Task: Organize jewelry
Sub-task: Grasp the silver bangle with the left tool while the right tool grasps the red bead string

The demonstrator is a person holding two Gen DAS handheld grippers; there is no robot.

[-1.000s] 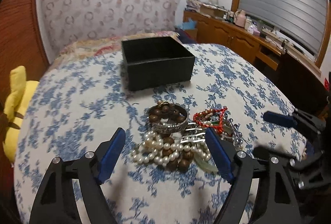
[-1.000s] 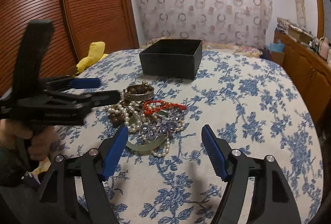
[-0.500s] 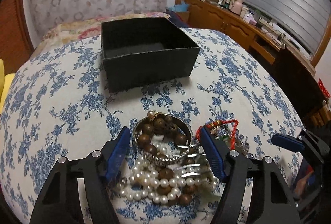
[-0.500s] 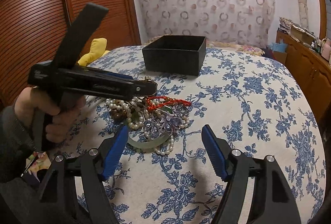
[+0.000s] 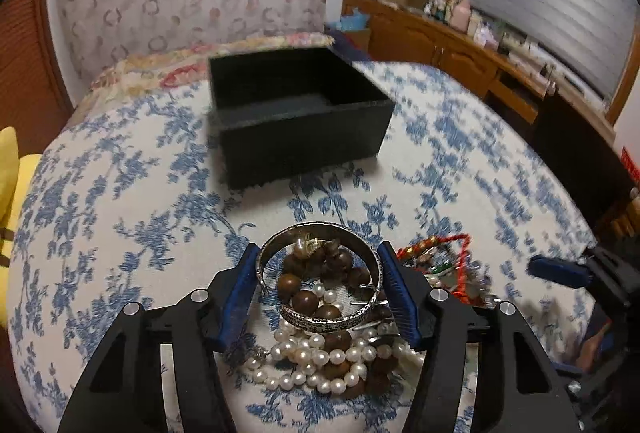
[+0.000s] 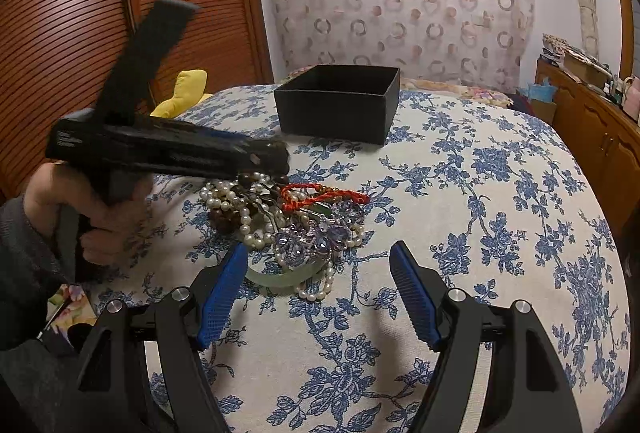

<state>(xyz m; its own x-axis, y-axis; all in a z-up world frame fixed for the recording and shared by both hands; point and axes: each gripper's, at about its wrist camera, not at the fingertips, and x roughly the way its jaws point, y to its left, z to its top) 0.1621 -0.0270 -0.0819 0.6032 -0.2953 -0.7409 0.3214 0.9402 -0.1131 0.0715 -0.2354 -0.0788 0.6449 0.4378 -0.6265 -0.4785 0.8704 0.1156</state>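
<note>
A silver bangle lies on top of a jewelry pile, ringing brown wooden beads. My left gripper straddles it; its jaws are closing and both blue pads touch the bangle's sides. White pearls spill toward the camera. In the right wrist view a hand holds the left gripper over the pile's far side. My right gripper stands open just short of the pile, holding nothing. An open black box stands beyond, seemingly empty.
The pile also holds a red cord bracelet, a purple crystal piece and a pale green bangle. All rest on a blue-flowered cloth. A yellow plush toy lies at the left edge; wooden cabinets line the right.
My left gripper has moved forward over the pile and narrowed until its pads reach the silver bangle. The right gripper has stayed put and open.
</note>
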